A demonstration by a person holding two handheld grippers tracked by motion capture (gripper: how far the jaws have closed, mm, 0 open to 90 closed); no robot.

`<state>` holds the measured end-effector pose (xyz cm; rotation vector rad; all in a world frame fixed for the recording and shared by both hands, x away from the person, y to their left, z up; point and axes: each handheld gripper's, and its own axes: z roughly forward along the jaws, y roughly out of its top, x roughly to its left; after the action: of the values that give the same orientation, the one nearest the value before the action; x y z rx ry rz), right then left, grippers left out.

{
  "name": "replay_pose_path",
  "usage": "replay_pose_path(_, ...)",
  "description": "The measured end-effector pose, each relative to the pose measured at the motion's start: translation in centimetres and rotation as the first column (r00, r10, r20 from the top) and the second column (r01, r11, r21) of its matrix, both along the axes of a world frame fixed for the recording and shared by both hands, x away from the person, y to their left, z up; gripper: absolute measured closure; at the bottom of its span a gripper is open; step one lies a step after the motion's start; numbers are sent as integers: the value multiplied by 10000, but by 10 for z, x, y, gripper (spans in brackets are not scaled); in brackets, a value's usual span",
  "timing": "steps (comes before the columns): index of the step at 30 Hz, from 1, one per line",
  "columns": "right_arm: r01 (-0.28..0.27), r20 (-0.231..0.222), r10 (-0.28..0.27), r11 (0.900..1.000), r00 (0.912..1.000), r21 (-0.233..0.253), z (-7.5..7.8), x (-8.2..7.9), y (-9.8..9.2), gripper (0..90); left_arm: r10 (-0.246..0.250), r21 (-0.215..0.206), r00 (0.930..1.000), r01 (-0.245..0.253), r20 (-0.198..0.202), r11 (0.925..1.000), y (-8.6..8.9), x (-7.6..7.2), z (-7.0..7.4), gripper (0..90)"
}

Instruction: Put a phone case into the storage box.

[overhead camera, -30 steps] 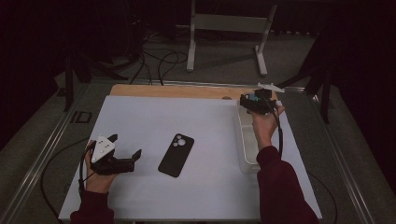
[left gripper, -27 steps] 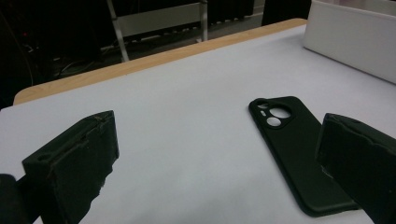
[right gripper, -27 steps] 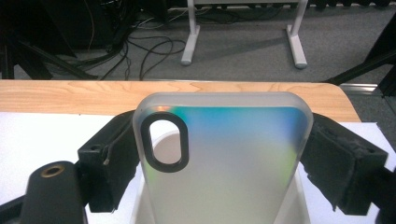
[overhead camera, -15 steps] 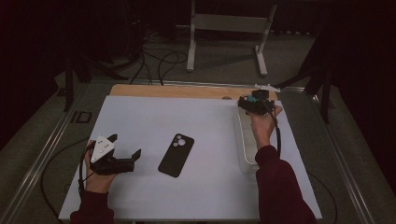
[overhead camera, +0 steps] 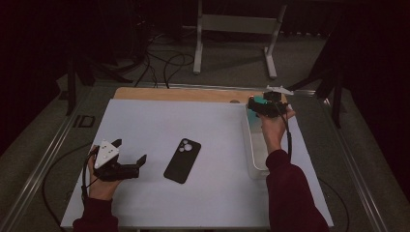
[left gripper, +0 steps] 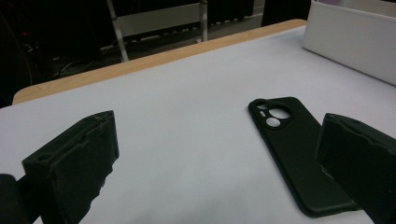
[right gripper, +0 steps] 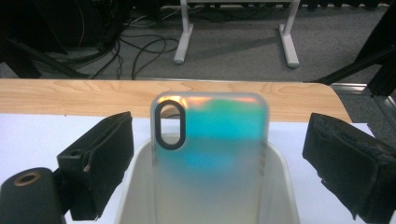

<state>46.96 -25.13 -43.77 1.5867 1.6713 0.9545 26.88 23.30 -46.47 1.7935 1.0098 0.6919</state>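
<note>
A black phone case [overhead camera: 182,160] lies back up on the white mat, camera cutouts toward the far side. My left gripper [overhead camera: 130,152] rests just to its left, open, with the case [left gripper: 294,154] near its right jaw and untouched. An iridescent teal phone case [right gripper: 210,158] stands upright in a white bin [right gripper: 285,186]. My right gripper [right gripper: 217,154] hovers over the bin's far end [overhead camera: 254,150], open; its jaws stand on either side of the teal case [overhead camera: 259,100], apart from it.
The white mat [overhead camera: 203,130] covers a wooden table whose bare strip [overhead camera: 183,94] runs along the far edge. The bin's white wall [left gripper: 350,37] stands to the right of the black case. A metal stand [overhead camera: 237,24] and cables lie on the floor beyond.
</note>
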Motion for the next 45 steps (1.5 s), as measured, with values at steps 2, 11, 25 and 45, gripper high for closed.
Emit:
replay_pose_path(2,-53,17,53,10000,10000,46,1,-2,-1,85,29,22,10000,-29,1,10000,-1,0,0,0)
replay_pose_path(11,-888,357,878,9956,9955,287,14,-16,2,88,29,69,10000,-28,-37,10000,-2,0,0,0)
replay_pose_path(25,-2685,604,2674,9632,9617,109,22,-46,21,91,20,92,9999,-19,-110,10000,-4,1,-1,0)
replay_pose_path(45,-4543,1141,4583,8888,8815,-601,18,-125,50,93,28,134,9996,-24,-287,9999,-5,3,-3,0)
